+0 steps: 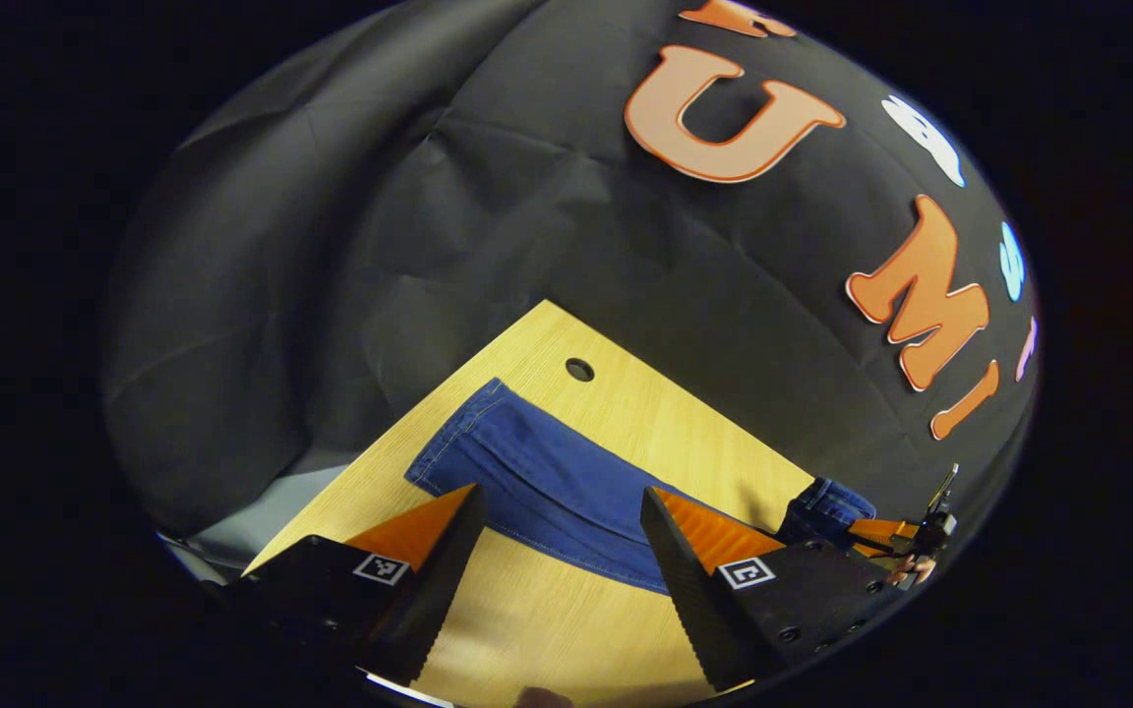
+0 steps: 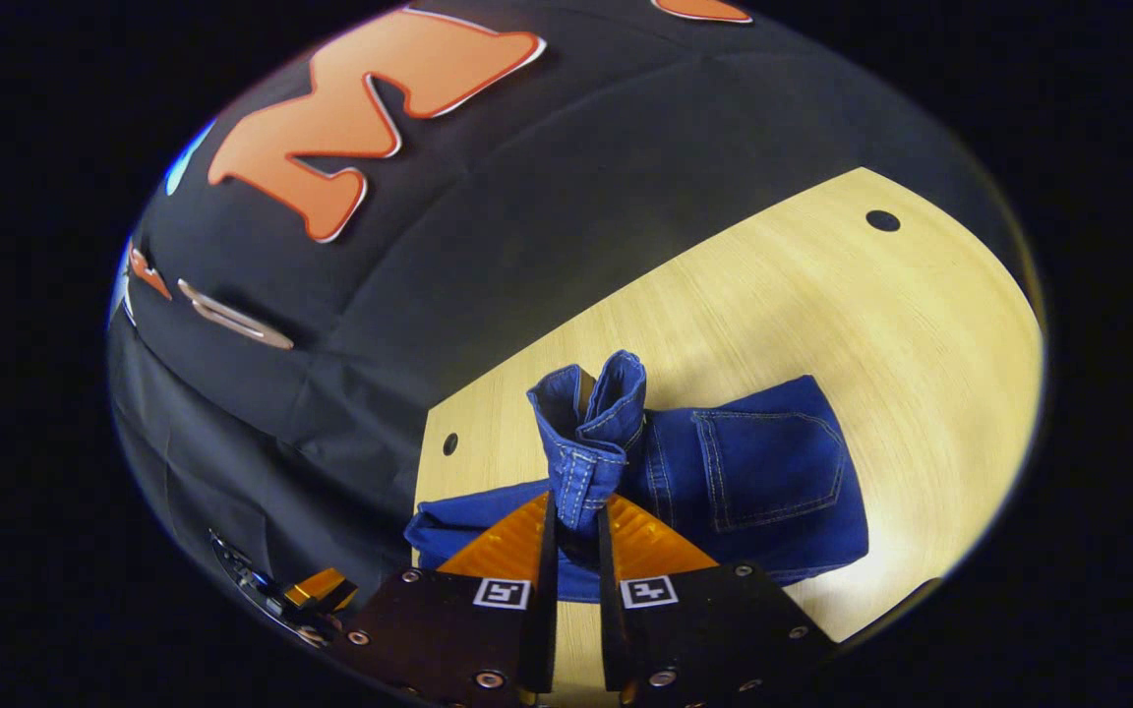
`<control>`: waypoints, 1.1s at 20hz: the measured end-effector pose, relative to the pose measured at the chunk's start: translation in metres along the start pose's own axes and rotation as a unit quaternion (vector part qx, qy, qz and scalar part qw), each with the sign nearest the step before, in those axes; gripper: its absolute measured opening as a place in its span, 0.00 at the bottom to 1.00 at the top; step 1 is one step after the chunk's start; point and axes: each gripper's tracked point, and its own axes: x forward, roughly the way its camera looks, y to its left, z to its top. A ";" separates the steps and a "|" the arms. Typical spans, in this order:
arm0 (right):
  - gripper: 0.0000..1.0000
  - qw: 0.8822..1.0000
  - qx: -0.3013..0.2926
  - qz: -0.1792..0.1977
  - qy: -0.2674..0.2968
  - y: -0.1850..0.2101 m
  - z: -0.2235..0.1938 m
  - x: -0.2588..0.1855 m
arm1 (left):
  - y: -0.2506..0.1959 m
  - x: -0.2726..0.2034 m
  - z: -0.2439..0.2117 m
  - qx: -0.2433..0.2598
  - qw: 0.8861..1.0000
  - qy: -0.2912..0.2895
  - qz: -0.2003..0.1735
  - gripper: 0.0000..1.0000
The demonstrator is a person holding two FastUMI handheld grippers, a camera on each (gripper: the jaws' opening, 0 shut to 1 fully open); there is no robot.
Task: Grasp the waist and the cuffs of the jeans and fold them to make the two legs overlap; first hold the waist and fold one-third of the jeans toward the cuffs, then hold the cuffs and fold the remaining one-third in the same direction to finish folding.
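The blue denim jeans (image 2: 773, 472) lie on the pale wooden table (image 2: 822, 295), low in the right gripper view, back pocket up. There the right gripper (image 2: 576, 526) pinches a bunched waist edge upright. In the left gripper view, the left gripper (image 1: 562, 531) hovers spread over the cuff end (image 1: 473, 433), the leg running lower right to upper left.

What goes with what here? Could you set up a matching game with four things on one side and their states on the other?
Things:
1. left gripper
2. right gripper
3. waist
4. table

States:
A. pinched and lifted
B. open above a jeans leg
C. bare wood with small round holes
D. shut on denim

Pairs: 1-B, 2-D, 3-A, 4-C
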 end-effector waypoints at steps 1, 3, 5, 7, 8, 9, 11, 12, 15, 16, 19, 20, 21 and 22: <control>0.22 1.000 0.005 0.002 0.006 0.005 -0.006 0.006 | 0.007 0.006 -0.002 -0.011 1.000 0.008 -0.001 0.98; 0.28 0.999 0.026 0.012 0.014 0.016 -0.013 0.007 | 0.022 0.018 -0.008 -0.039 0.999 0.029 -0.002 0.98; 0.37 1.000 0.030 0.007 0.001 0.019 -0.012 0.014 | 0.040 0.036 -0.013 -0.067 0.997 0.050 0.001 0.98; 0.50 0.999 0.032 -0.001 -0.006 0.015 -0.010 0.015 | 0.058 0.056 -0.021 -0.106 0.991 0.079 -0.003 0.98; 0.59 0.999 0.034 -0.005 -0.009 0.016 -0.009 0.013 | 0.065 0.066 -0.027 -0.125 0.988 0.091 -0.006 0.98; 0.63 0.999 0.030 -0.009 -0.017 0.015 -0.006 0.011 | 0.074 0.073 -0.033 -0.143 0.984 0.102 -0.006 0.98; 0.70 0.999 0.023 -0.024 -0.032 0.006 0.002 0.003 | 0.091 0.090 -0.041 -0.166 0.979 0.116 0.002 0.98; 0.74 0.999 0.019 -0.032 -0.038 0.004 0.005 -0.001 | 0.096 0.099 -0.043 -0.176 0.977 0.118 0.005 0.98; 0.82 0.997 0.018 -0.044 -0.054 -0.002 0.018 -0.016 | 0.110 0.120 -0.052 -0.188 0.973 0.132 0.014 0.98; 0.84 0.997 0.018 -0.045 -0.060 -0.001 0.022 -0.020 | 0.114 0.123 -0.053 -0.194 0.971 0.136 0.013 0.98; 0.86 0.995 0.027 -0.051 -0.081 -0.004 0.036 -0.039 | 0.114 0.135 -0.040 -0.198 0.974 0.113 -0.004 0.95; 0.86 0.995 0.026 -0.050 -0.087 -0.005 0.042 -0.043 | 0.111 0.136 -0.039 -0.193 0.975 0.112 -0.009 0.95; 0.86 0.994 0.027 -0.056 -0.092 -0.008 0.046 -0.049 | 0.106 0.141 -0.037 -0.189 0.976 0.109 -0.016 0.95; 0.86 0.993 0.027 -0.058 -0.098 -0.009 0.048 -0.053 | 0.100 0.149 -0.035 -0.188 0.976 0.104 -0.025 0.94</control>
